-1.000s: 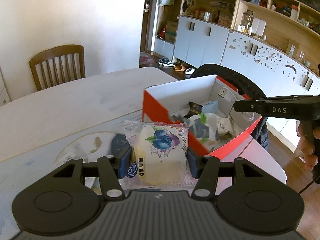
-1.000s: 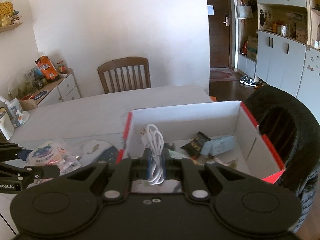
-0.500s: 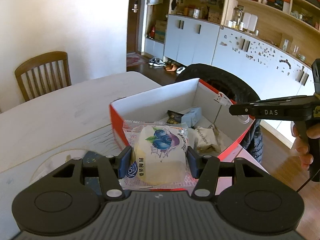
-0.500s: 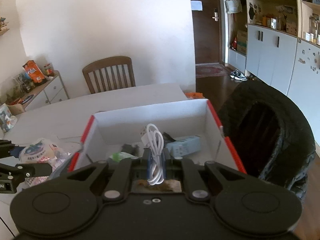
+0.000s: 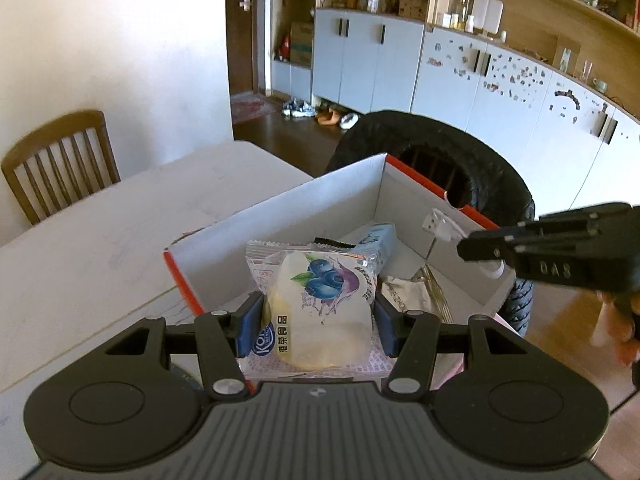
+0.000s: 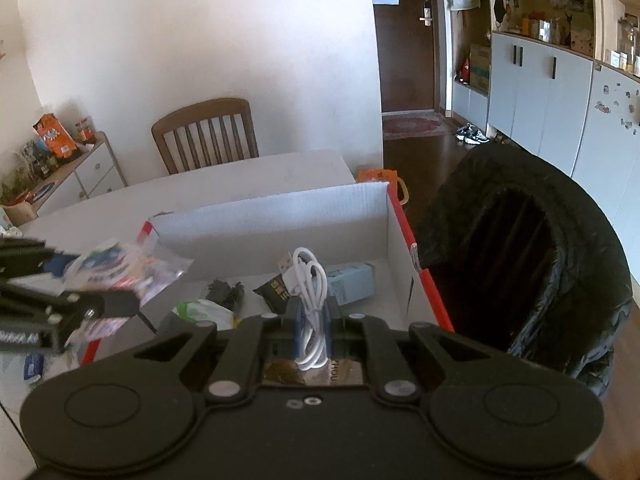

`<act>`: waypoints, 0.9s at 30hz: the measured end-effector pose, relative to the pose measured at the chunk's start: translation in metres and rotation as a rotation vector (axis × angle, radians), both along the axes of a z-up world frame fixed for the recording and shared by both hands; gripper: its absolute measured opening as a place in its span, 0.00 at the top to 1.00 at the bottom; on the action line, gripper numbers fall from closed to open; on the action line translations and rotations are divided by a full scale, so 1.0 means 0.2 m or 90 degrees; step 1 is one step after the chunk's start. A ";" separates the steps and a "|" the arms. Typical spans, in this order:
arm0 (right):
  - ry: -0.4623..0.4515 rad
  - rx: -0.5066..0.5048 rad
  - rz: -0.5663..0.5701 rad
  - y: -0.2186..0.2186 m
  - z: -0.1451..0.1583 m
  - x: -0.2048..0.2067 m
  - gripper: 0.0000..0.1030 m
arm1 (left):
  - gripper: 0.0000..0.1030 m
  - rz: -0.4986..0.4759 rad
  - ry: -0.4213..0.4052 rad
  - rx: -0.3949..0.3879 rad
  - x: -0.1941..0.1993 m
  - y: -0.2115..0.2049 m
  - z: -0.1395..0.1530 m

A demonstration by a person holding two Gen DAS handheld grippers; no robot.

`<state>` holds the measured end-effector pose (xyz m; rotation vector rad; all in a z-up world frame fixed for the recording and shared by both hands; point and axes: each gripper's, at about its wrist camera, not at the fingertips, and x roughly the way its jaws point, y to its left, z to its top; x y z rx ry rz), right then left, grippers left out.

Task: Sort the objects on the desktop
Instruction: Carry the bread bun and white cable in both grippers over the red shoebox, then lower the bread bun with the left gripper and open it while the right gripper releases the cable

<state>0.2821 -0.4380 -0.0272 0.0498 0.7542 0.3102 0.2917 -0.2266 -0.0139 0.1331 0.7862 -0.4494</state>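
Chair (image 5: 56, 164): standing at the table's far left edge, against the white wall.
Table (image 5: 120, 232): carrying the box at its right end.
Left gripper (image 5: 318, 316): pinching the blueberry snack packet (image 5: 316, 304) between its blue pads (image 5: 250, 318), holding it just above the near left corner of the box.
Box (image 5: 280, 220): sitting open, white inside with red outer edges; a pale blue carton (image 6: 350, 282), a dark sachet (image 6: 274, 286) and a green-and-white wrapper (image 6: 204, 312) are lying on its floor.
Right gripper (image 6: 312, 320): pressing its jaws together on the coiled white cable (image 6: 310, 304), holding it over the box's right side, its plug end pointing up.
Black padded chair (image 6: 540, 256): standing just beyond the box's right wall.
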 end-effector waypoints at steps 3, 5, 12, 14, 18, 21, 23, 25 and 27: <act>0.016 0.003 0.004 -0.01 -0.03 0.03 0.90 | 0.46 0.002 0.022 0.007 0.09 -0.03 -0.03; 0.021 0.000 0.009 -0.01 -0.05 0.04 0.90 | 0.46 0.001 0.037 0.016 0.15 -0.05 -0.05; 0.040 -0.008 0.028 0.02 -0.10 0.08 0.90 | 0.46 0.000 0.089 0.043 0.31 -0.12 -0.15; 0.045 -0.014 0.034 0.04 -0.12 0.10 0.90 | 0.46 -0.002 0.093 0.050 0.33 -0.13 -0.16; 0.061 -0.021 0.056 0.07 -0.16 0.12 0.90 | 0.46 -0.014 0.103 0.059 0.37 -0.16 -0.18; 0.069 -0.036 0.072 0.11 -0.18 0.14 0.90 | 0.46 -0.016 0.112 0.067 0.40 -0.17 -0.19; 0.074 -0.043 0.076 0.12 -0.20 0.15 0.90 | 0.46 -0.012 0.123 0.061 0.42 -0.17 -0.20; 0.078 -0.050 0.079 0.14 -0.21 0.16 0.90 | 0.46 -0.010 0.133 0.055 0.43 -0.17 -0.21; 0.082 -0.056 0.082 0.15 -0.22 0.17 0.90 | 0.46 -0.009 0.148 0.047 0.45 -0.17 -0.22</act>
